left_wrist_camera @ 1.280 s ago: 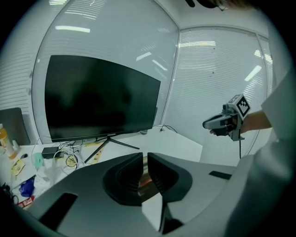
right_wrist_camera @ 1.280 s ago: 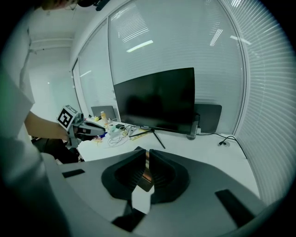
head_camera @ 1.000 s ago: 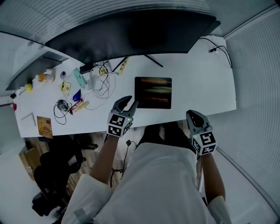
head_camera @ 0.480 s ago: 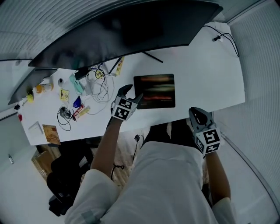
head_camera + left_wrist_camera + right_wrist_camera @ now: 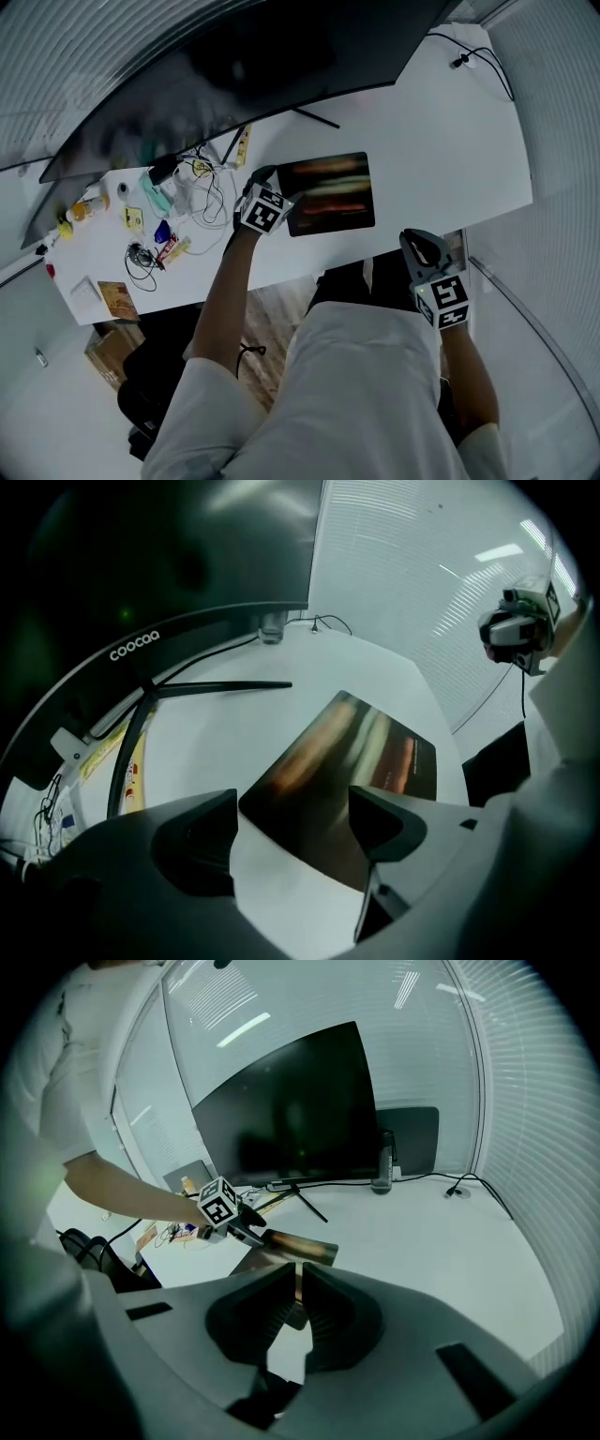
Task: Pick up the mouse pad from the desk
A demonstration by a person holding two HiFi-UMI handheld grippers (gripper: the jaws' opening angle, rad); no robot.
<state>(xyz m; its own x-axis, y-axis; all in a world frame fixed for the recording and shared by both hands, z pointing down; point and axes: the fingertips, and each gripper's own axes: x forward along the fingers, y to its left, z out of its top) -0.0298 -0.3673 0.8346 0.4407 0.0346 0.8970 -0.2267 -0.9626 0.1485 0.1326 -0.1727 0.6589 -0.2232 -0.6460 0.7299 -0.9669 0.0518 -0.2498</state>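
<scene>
The dark mouse pad (image 5: pixel 328 194) lies flat on the white desk (image 5: pixel 441 141) in front of the monitor. My left gripper (image 5: pixel 270 180) is over the pad's left edge, pointing steeply down. In the left gripper view its jaws are opening wide (image 5: pixel 293 808), and the near corner of the mouse pad (image 5: pixel 347 752) shows between them, with no pad touching it. My right gripper (image 5: pixel 422 251) hangs off the desk's front edge at the right, shut with nothing in it (image 5: pixel 300 1283). The right gripper view also shows the mouse pad (image 5: pixel 291 1244) and the left gripper (image 5: pixel 246 1228).
A wide curved monitor (image 5: pixel 262 66) stands at the back, and its thin stand legs (image 5: pixel 202 686) reach toward the pad. Tangled cables and several small items (image 5: pixel 173 202) crowd the desk's left part. A cable (image 5: pixel 473 61) runs at the back right.
My left gripper has moved from the desk's front edge forward and down to the pad's left edge, and its jaws have spread. The right gripper has sunk slightly.
</scene>
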